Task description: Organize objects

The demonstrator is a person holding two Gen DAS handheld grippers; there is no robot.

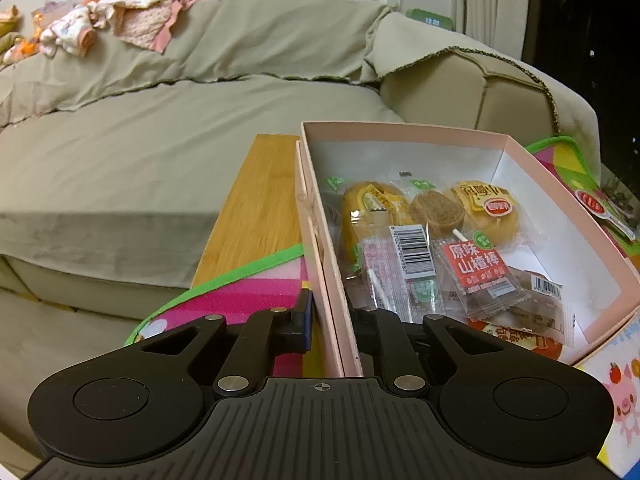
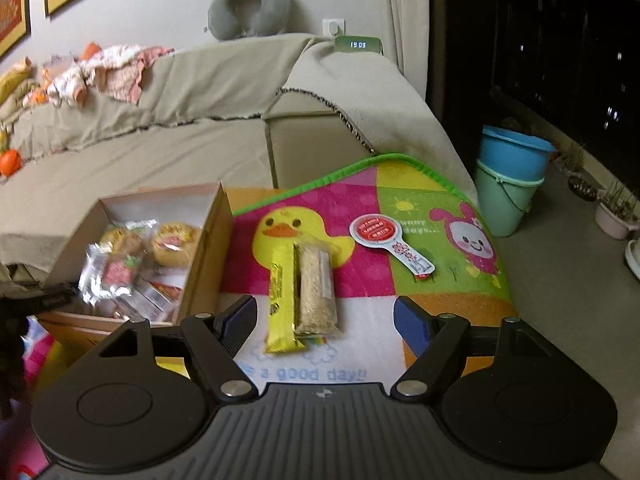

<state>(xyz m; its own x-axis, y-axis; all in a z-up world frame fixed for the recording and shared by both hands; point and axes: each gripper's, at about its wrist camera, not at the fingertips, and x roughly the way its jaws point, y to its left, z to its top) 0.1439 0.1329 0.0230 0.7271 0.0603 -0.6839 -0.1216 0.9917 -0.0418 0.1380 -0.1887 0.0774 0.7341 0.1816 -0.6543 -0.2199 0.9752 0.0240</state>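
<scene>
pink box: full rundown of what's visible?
The pink box is an open, lidless rectangular carton, cardboard by its look, pale pink outside and white inside. It sits upright on the colourful mat, holding wrapped snacks. The left gripper is shut on its near side wall, one finger inside, one outside.
</scene>
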